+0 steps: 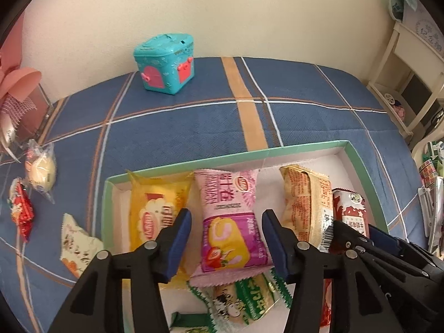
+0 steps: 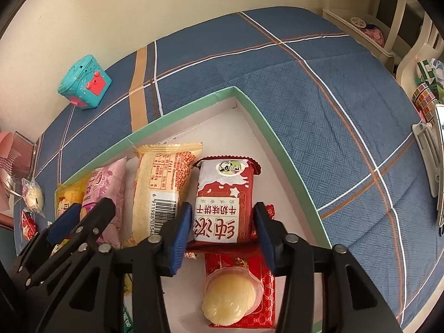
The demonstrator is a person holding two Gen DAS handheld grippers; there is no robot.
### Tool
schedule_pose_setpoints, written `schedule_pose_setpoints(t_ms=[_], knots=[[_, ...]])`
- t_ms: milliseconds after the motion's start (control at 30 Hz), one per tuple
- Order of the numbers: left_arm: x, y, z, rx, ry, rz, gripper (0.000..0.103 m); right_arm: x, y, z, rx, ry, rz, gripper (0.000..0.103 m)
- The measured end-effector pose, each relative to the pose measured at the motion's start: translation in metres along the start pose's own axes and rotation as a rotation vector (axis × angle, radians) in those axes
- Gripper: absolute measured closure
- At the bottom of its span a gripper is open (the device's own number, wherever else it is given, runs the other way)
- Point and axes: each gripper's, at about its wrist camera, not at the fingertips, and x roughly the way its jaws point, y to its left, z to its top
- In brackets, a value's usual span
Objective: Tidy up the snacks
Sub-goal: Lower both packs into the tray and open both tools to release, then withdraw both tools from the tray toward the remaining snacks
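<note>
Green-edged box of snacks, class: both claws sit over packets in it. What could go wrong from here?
1. The left claw straddles the pink packet, pads apart; lifting away carelessly could drag it over the yellow packet.
2. The right claw brackets the red biscuit packet, which overlaps a red packet below and may slide.
3. Several snacks lie outside the box.

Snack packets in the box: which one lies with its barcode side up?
The tan packet, between the pink packet and the red-and-white packet; the others show printed fronts.
</note>
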Motion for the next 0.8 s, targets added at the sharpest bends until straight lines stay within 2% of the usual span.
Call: schedule_pose_setpoints(t_ms=[67,267,433,600,800], knots=[[-0.004,0.003,0.0,-0.012,0.008,0.001,0.042,-0.001,-0.002,-0.001,0.011,0.002,-0.007,0.04],[-0.019,0.013,-0.002,-0.033,0.016,0.041,0.033,-0.013,-0.003,-0.005,0.015,-0.009,-0.002,0.03],[-0.035,0.023,-0.004,-0.037,0.006,0.074,0.028,-0.029,0.002,-0.01,-0.001,-0.035,-0.005,0.029],[-0.054,0.04,-0.008,-0.088,-0.008,0.084,0.025,-0.044,0.012,-0.015,-0.028,-0.05,0.003,0.029],[-0.056,0.059,-0.016,-0.132,0.013,0.095,0.022,-0.05,0.03,-0.025,-0.089,-0.043,-0.003,0.029]])
